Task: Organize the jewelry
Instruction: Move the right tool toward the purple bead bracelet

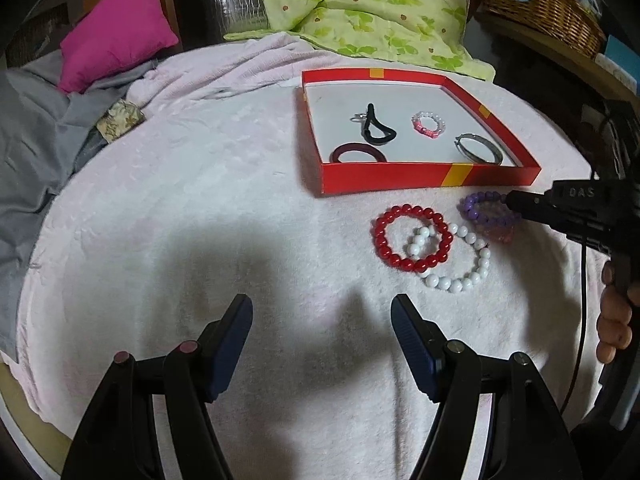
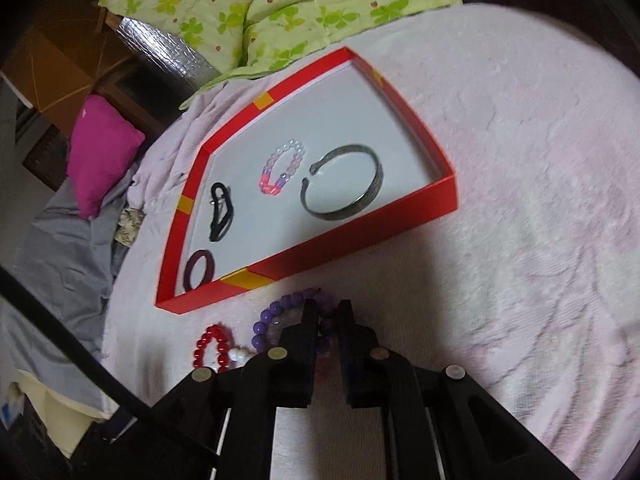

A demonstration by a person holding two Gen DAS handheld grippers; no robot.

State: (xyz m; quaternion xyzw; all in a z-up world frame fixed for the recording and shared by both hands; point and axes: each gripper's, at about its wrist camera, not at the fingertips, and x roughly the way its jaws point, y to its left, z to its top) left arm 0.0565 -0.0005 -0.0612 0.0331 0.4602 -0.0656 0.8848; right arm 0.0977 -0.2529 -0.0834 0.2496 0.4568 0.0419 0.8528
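A red tray-like box [image 1: 400,176] lies on the pale pink blanket [image 1: 200,200]. It holds a metal bangle [image 1: 478,149], a pink-and-clear bead bracelet [image 1: 429,124], a black hair tie [image 1: 376,128] and a maroon hair tie [image 1: 356,152]. In front of the box lie a red bead bracelet [image 1: 412,236], a white bead bracelet [image 1: 460,264] overlapping it, and a purple bead bracelet [image 2: 276,312]. My right gripper [image 2: 327,310] is shut on the purple bracelet's far side, with beads pinched between its tips. My left gripper [image 1: 322,304] hovers open over bare blanket, nearer than the bracelets and holding nothing.
A green floral quilt [image 1: 360,8] lies behind the box. A magenta cushion [image 1: 116,32] and grey cloth [image 1: 32,128] sit at the left. A wicker basket [image 1: 540,4] stands at the far right. A hand [image 1: 612,320] grips the right tool's handle.
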